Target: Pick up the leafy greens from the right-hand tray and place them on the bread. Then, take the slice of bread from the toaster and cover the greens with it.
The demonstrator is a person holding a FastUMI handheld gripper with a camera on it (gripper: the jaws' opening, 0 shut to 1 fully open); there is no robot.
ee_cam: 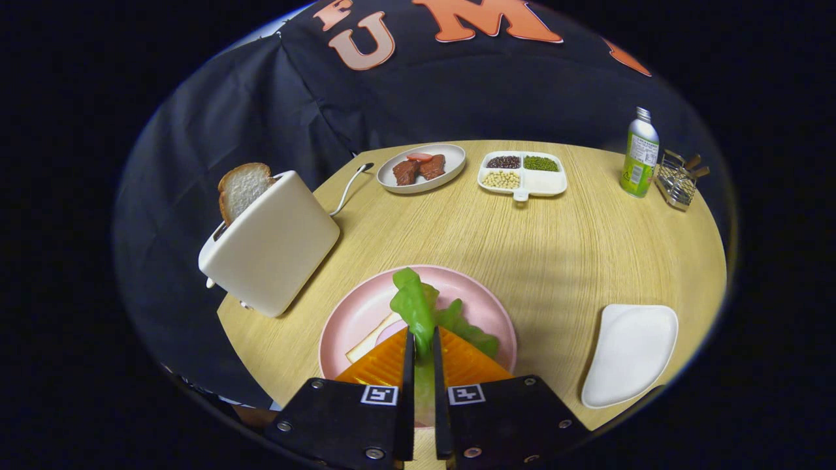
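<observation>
We see the gripper [421, 349] closed on the leafy greens [421, 310], both fingers pressing a narrow stem of the leaf between them. The leaf rises past the fingertips and spreads ahead of them and a little to their right, hanging over the pink plate [356, 307]. On that plate, just beside the left finger, lies a slice of bread [372, 339], partly hidden by the gripper, with something pale pink on it that we cannot identify.

To the left of the plate stands the white toaster [271, 245], tilted in this view, with a slice of toast [241, 189] sticking out of its slot. The white tray [630, 352] sits on the wooden table [555, 248] well to the right of the fingers. Beyond the plate we see an oval dish of meat [423, 168], a divided dish of beans [522, 173], a green bottle [640, 153] and a wire holder [679, 179].
</observation>
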